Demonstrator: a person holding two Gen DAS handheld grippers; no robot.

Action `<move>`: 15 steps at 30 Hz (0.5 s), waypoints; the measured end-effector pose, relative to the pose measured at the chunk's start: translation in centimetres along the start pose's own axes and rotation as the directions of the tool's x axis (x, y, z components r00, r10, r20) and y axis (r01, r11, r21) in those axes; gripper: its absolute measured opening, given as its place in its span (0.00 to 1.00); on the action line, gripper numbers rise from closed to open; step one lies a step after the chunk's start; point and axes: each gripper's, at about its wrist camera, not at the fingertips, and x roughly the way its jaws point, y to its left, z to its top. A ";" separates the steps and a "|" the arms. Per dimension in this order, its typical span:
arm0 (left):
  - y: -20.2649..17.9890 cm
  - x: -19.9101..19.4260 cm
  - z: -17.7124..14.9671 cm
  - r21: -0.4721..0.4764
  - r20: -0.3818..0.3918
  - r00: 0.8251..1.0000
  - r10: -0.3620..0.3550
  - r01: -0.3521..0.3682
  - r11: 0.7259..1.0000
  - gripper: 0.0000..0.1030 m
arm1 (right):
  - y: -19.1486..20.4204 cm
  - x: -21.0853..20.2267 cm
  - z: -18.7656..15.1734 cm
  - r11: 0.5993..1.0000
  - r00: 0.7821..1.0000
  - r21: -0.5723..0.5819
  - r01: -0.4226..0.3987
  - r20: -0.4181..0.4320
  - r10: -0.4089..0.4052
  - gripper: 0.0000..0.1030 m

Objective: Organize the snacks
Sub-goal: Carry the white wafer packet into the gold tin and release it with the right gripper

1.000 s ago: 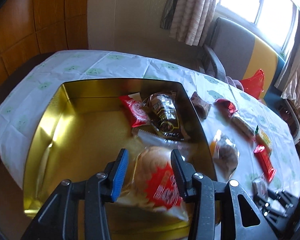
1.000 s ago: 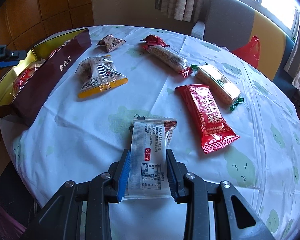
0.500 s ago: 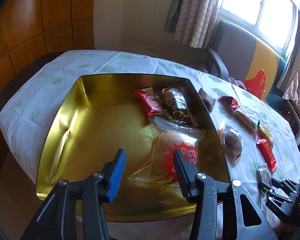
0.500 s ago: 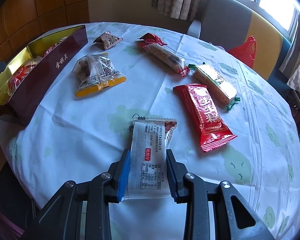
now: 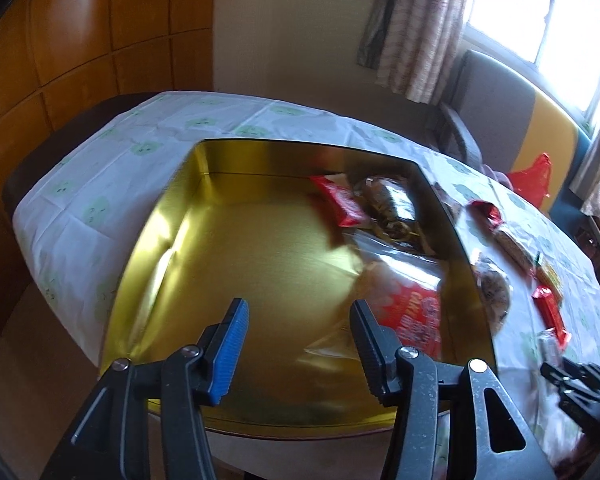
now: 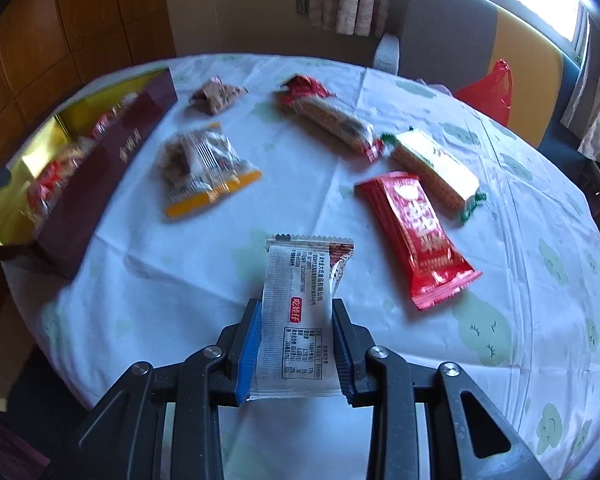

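My left gripper [image 5: 298, 332] is open and empty above the near part of a gold-lined box [image 5: 236, 248]. Inside the box lie a bun in a red-printed bag [image 5: 404, 300], a dark wrapped snack [image 5: 392, 204] and a small red packet [image 5: 340, 202]. My right gripper [image 6: 296, 344] is shut on a white snack packet [image 6: 300, 308], held just above the table. The box shows at the left of the right wrist view [image 6: 112, 168]. Loose on the cloth lie a red packet [image 6: 416, 236], a green-ended wafer [image 6: 432, 168], a red-ended wafer [image 6: 332, 120], an orange-edged bag [image 6: 204, 168] and a small brown packet [image 6: 220, 94].
The round table has a white cloth with green faces [image 6: 540, 240]. A grey and yellow chair [image 6: 480, 36] with a red bag [image 6: 490, 92] stands behind it. Wood panelling [image 5: 60, 60] is at the left. The near table edge runs below both grippers.
My left gripper has let go of the bun, pulled back and shifted left; the bun now lies in the box. My right gripper has lifted the white packet slightly.
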 end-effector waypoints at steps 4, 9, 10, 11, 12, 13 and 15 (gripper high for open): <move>1.3 0.1 0.3 -0.032 0.013 1.000 0.028 -0.028 0.999 0.52 | 2.0 -1.6 2.3 0.994 0.993 -0.023 -0.107 0.040 0.108 0.33; 2.1 0.3 0.4 -0.045 0.021 0.999 0.044 -0.043 0.998 0.52 | 6.5 -2.5 5.7 0.967 0.970 -0.109 -0.228 0.059 0.236 0.33; 2.2 0.4 0.3 -0.047 0.020 0.999 0.043 -0.042 0.998 0.52 | 7.6 -2.5 6.4 0.960 0.964 -0.125 -0.249 0.062 0.258 0.33; 2.3 0.4 0.3 -0.047 0.019 0.999 0.041 -0.040 0.998 0.52 | 8.6 -2.5 7.3 0.952 0.957 -0.140 -0.273 0.063 0.284 0.33; 2.3 0.5 0.4 -0.048 0.016 0.999 0.037 -0.036 0.998 0.52 | 9.5 -2.6 7.8 0.945 0.952 -0.154 -0.288 0.065 0.300 0.33; 2.4 0.6 0.4 -0.049 0.015 0.999 0.033 -0.032 0.998 0.52 | 10.4 -2.5 8.5 0.939 0.948 -0.171 -0.297 0.067 0.312 0.33; 2.3 0.6 0.3 -0.045 0.015 0.999 0.028 -0.028 0.999 0.52 | 12.2 -2.2 10.0 0.929 0.941 -0.198 -0.314 0.063 0.332 0.33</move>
